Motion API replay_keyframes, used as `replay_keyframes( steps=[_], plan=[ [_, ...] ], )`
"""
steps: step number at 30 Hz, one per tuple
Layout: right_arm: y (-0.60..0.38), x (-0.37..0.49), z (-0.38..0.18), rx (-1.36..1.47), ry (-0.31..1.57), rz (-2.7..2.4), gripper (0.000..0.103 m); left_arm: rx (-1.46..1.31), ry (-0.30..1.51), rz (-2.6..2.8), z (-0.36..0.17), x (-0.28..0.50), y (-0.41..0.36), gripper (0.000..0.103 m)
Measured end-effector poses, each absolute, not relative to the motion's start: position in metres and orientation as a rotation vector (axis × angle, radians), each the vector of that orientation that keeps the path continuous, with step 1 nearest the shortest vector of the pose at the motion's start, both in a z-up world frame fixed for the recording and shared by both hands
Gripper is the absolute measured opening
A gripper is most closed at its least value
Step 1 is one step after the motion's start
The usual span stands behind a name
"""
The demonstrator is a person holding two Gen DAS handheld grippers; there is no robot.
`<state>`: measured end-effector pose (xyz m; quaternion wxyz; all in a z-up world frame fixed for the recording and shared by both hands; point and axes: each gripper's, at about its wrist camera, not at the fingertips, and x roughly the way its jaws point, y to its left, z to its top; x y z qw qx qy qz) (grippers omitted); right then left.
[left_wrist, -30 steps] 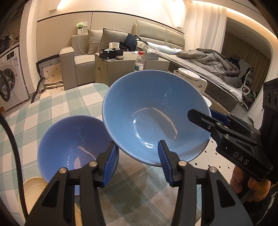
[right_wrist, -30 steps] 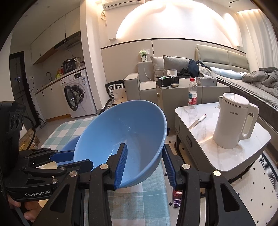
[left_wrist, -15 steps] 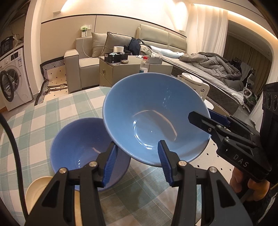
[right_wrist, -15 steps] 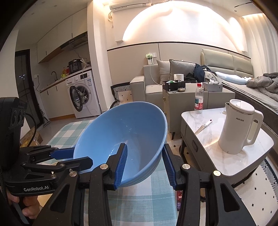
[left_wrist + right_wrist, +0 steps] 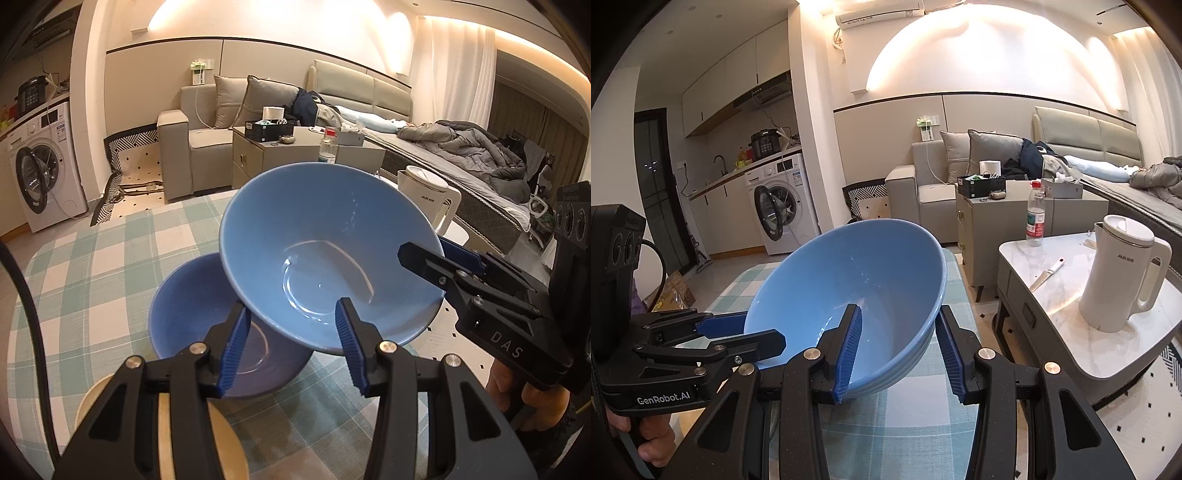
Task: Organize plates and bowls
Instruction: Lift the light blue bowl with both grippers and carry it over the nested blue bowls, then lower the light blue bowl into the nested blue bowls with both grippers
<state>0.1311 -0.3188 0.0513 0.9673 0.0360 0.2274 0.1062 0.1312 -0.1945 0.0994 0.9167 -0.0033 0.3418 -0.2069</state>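
Both grippers, left gripper (image 5: 291, 343) and right gripper (image 5: 899, 345), clamp opposite rim sections of a glossy, empty light-blue bowl (image 5: 325, 254). It is tilted above a darker blue bowl (image 5: 207, 325) on the checked worktop (image 5: 92, 266), beside a cream plate (image 5: 92, 402) at the near edge.

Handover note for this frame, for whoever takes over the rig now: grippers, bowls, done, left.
Left gripper and right gripper: each clamps the rim of the light blue bowl, held tilted above the checked tablecloth.
Darker blue bowl sits on the cloth, partly under the lifted one; a cream dish lies beside it.
Done: bowl lifted.
Left: probably nest it into the darker bowl, then release.
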Motion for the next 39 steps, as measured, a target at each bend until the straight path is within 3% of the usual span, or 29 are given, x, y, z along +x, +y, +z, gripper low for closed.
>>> replay_keyframes(
  steps=[39],
  plan=[
    [-0.257, 0.17, 0.019, 0.048, 0.511, 0.307, 0.043, -0.018, 0.708, -0.297, 0.08, 0.133, -0.144, 0.047]
  ],
)
